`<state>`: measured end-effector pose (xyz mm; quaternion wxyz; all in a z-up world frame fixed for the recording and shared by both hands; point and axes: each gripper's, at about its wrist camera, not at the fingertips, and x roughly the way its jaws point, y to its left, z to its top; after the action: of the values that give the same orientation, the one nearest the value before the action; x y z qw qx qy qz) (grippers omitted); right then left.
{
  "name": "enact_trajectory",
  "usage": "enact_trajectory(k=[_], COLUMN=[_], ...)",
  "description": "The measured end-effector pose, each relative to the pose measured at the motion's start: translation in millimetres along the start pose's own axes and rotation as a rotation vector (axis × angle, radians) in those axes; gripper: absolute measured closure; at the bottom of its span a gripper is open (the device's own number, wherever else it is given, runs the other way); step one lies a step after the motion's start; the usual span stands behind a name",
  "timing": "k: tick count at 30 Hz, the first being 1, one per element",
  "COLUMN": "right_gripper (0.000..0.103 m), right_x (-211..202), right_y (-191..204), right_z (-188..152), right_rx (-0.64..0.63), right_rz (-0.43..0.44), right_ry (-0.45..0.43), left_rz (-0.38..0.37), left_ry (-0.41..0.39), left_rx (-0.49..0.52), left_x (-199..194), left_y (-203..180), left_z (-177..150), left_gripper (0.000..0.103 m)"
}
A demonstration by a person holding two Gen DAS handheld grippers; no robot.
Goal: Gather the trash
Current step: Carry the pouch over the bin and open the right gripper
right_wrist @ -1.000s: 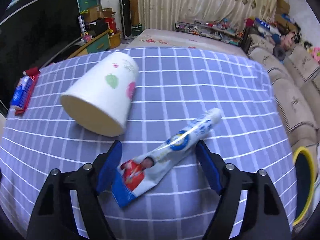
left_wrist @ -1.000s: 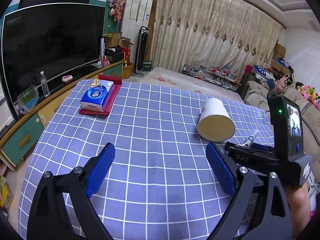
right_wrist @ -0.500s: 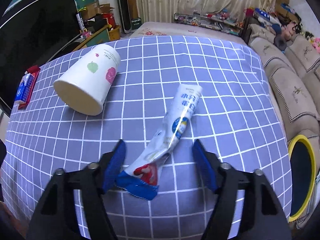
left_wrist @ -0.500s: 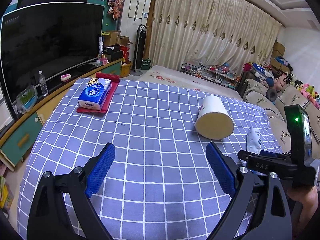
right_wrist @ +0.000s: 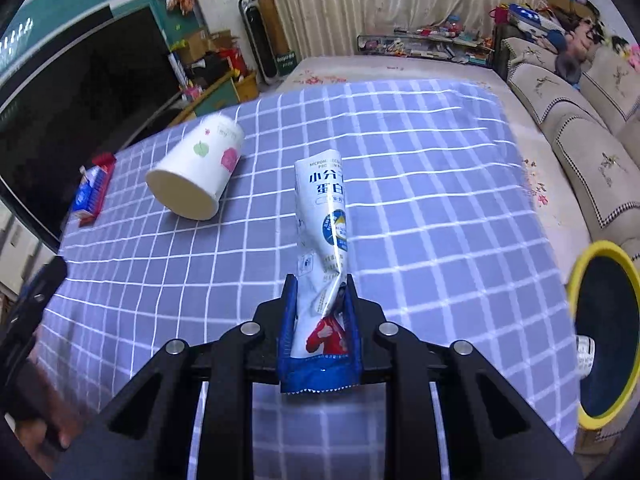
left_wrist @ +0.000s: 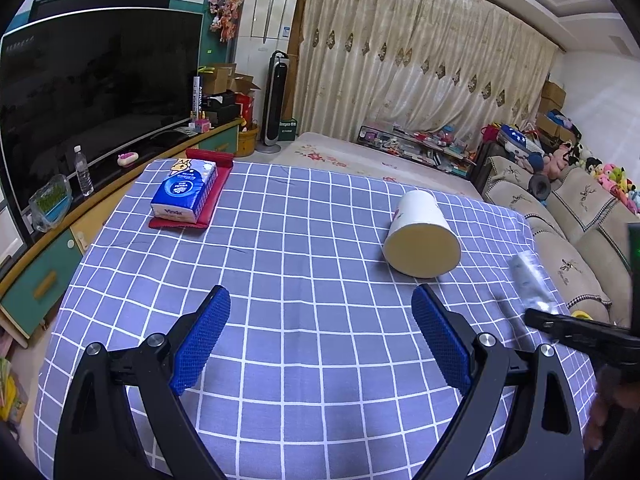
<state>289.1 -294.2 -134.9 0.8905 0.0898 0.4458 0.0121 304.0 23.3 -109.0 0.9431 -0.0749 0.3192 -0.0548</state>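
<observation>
My right gripper [right_wrist: 320, 286] is closing on a crumpled white and blue snack wrapper [right_wrist: 322, 216], whose lower end sits pinched between the blue pads and whose top stands up above the checked tablecloth [right_wrist: 420, 184]. The same wrapper [left_wrist: 528, 280] shows blurred at the right edge of the left wrist view, with the right gripper's black body below it. A white paper cup [right_wrist: 196, 172] with fruit prints lies on its side to the left, its mouth toward me; this cup [left_wrist: 420, 236] is ahead and right of my left gripper [left_wrist: 320, 320]. The left gripper hangs open over the cloth with nothing between its pads.
A yellow-rimmed bin [right_wrist: 604, 332] stands off the table's right side, beside the beige sofa [right_wrist: 580, 128]. A blue tissue pack [left_wrist: 184, 192] lies on a red mat at the far left corner. A TV [left_wrist: 88, 92] on a low cabinet runs along the left.
The right gripper's jaws closed onto the wrapper and lifted it off the cloth, carrying it rightward toward the bin. The left gripper stayed still and open.
</observation>
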Motion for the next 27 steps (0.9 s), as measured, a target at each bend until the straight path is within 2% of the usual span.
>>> enact_trajectory(k=[6,10,16,20,27], right_gripper=[0.082,0.081,0.081,0.081,0.081], right_x=[-48,-72,-76,-70,-55], right_y=[-53,-112,-198,-239,-267], right_z=[-11,-23,-41,-53,-64], right_rx=[0.095,0.202,0.354,0.415,0.454], right_rz=[-0.027,-0.122,-0.261,-0.330,-0.380], right_ry=[-0.086,-0.132,-0.112,-0.084,-0.041], left_rz=[-0.008,-0.015,-0.026,-0.030,-0.035], left_ry=[-0.007,-0.012,-0.018,-0.016,-0.002], left_rx=[0.028,0.039,0.052,0.065,0.080], left_x=[-1,-2,-4,-3,1], left_y=[-7,-10,-13,-15,-19], left_z=[-2,-2,-2,-3,-4], left_gripper=[0.012,0.012,0.012,0.012,0.012])
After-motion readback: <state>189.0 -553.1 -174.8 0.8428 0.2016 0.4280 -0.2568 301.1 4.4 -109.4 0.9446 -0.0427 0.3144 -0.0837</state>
